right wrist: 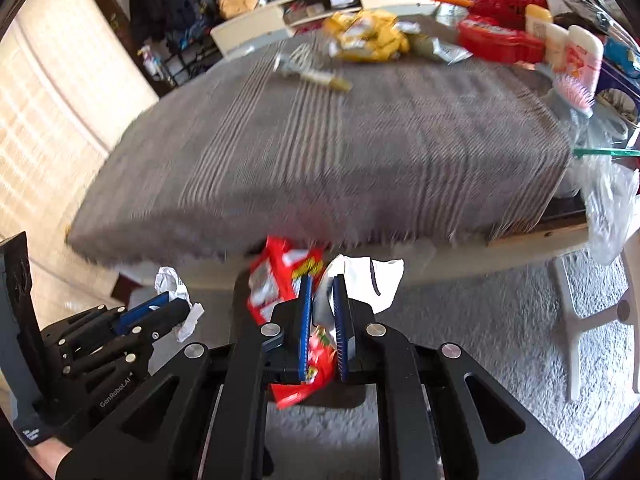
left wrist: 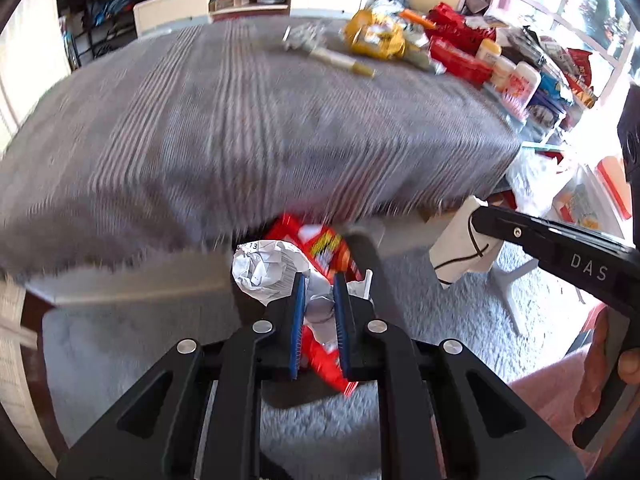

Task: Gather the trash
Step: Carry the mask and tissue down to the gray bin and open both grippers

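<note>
In the left wrist view my left gripper is shut on a crumpled white paper ball and a red snack wrapper, both pinched between its blue pads. At the right edge, my right gripper grips a white bag-like piece marked with a black line. The right wrist view shows my right gripper shut on a red snack wrapper and that white piece. My left gripper sits low on the left with white paper in it. Both are held off the front edge of the table, above the carpet.
The table's grey striped cloth fills the middle. At its far right lie yellow wrappers, red packets, a small tube and bottles. A clear plastic bag hangs at the right corner beside white chair legs.
</note>
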### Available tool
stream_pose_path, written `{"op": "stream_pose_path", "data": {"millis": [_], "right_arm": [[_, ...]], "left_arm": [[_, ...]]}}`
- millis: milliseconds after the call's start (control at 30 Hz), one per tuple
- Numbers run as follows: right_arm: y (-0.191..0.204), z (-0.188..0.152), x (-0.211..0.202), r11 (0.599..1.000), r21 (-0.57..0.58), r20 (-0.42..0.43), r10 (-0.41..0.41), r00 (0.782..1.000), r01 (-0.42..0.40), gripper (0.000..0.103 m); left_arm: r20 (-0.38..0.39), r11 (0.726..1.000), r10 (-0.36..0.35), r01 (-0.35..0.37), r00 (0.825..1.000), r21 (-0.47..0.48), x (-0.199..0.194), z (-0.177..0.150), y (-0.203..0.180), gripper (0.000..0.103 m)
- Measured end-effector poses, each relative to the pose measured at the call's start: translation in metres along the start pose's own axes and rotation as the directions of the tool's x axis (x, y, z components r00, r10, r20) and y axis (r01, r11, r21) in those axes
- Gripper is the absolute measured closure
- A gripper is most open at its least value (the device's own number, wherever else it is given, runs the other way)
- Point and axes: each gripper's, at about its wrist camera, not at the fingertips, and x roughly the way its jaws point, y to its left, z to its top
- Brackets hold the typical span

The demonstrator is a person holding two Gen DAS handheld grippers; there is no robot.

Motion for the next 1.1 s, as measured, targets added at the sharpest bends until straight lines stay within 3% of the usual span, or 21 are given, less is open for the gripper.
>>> {"op": "stream_pose_path", "data": {"millis": [333, 600, 800, 967, 1033, 1100], "right_arm": [[0.023, -0.02, 0.075, 1.0, -0.02, -0.114, 0.017, 0.993, -0.019, 0.091], [0.001, -0.023, 0.143, 0.997, 0.064, -0.225, 0.046, 0.973, -0.033, 0.091], [-0.003, -0.028, 0.172, 0.997, 0.078, -0.286, 0.045, 0.957, -0.024, 0.088], [-0.01, -0.023, 0.167, 0.996, 0.092, -0.27, 0.027, 0.962, -0.002, 0.087], [-0.012, -0.02, 0.163, 0.996, 0.095, -0.26, 0.024, 0.965, 0.001, 0.076], [-0.009, -0.018, 0.154, 0.997, 0.07, -0.238, -0.005, 0.971, 0.022, 0.053]], "left_arm": [[-0.134, 0.999, -0.036, 0.033, 0.99, -0.029, 0.074, -0.044, 0.007, 0.09], [-0.245, 0.997, -0.067, 0.053, 0.967, -0.064, 0.139, -0.053, 0.017, 0.09], [-0.286, 0.996, -0.056, 0.032, 0.957, -0.087, 0.161, -0.058, 0.029, 0.086], [-0.287, 0.996, -0.044, 0.019, 0.957, -0.089, 0.161, -0.063, 0.032, 0.079], [-0.281, 0.996, -0.045, 0.02, 0.959, -0.09, 0.158, -0.064, 0.032, 0.073], [-0.267, 0.996, -0.04, 0.017, 0.963, -0.088, 0.151, -0.066, 0.03, 0.06]]}}
